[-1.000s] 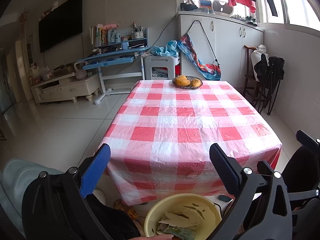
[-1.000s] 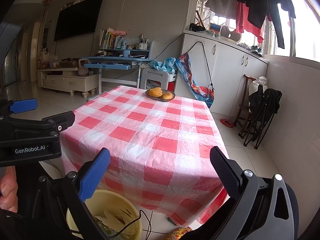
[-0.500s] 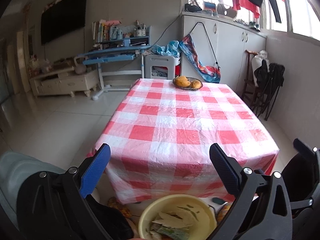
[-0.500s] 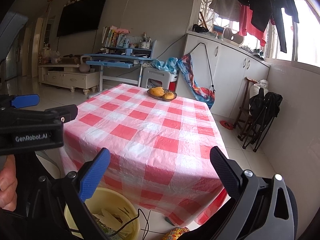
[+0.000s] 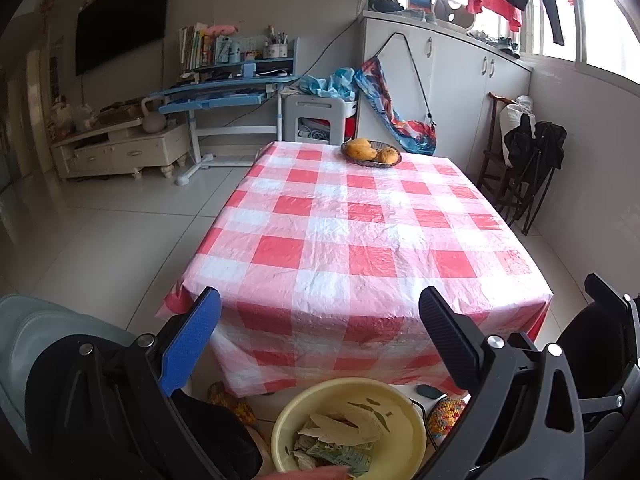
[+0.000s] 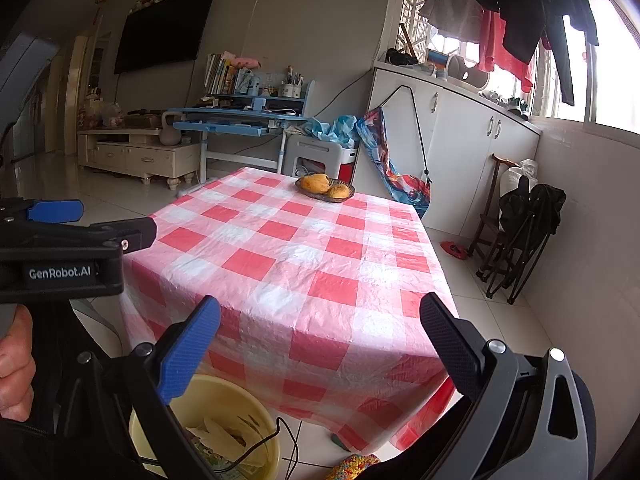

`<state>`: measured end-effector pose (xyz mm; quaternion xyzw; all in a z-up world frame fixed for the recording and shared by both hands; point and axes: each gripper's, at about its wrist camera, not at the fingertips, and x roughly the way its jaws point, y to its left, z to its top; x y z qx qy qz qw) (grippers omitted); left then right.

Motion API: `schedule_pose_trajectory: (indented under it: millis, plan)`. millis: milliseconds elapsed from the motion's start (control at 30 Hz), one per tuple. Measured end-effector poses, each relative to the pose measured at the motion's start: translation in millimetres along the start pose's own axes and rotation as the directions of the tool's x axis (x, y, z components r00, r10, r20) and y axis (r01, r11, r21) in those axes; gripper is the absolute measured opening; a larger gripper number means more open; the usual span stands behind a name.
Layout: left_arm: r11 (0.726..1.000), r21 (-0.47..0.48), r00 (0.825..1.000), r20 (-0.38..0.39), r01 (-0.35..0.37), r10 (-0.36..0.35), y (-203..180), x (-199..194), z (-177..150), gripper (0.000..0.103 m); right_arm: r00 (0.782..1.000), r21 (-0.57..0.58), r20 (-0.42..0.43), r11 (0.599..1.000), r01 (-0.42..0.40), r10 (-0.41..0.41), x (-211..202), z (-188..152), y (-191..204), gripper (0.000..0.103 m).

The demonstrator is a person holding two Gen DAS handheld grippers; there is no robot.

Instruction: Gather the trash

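Currently I hold both grippers level before the checked worktop (image 5: 360, 240), the left gripper (image 5: 320, 340) and right gripper (image 6: 320, 344) each with fingers spread and empty. Trash (image 5: 340, 436) lies in the yellow basin (image 5: 408, 432) on the floor below. Only the right view shows the left gripper's "GenRobot.AI" label (image 6: 60, 273).

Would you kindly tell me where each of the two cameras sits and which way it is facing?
Left wrist: on the left tongs, facing along the checked table from its near end; both open fingers show, and the yellow basin of scraps lies below.
Right wrist: on the right tongs, looking at the table from its near right corner; its open fingers, the left tongs and the hand holding them show.
Shared: table, fruit basket, yellow basin.
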<state>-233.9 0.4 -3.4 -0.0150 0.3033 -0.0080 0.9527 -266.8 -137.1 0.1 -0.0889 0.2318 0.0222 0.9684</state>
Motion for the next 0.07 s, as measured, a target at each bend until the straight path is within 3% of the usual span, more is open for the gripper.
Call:
schedule_pose_trajectory:
  millis: [67]
  plan:
    - [1.000, -0.005, 1.000, 0.002, -0.011, 0.011, 1.0, 0.3, 0.0, 0.096, 1.000, 0.000, -0.001, 1.000, -0.001, 0.001, 0.0, 0.2, 0.8, 0.095]
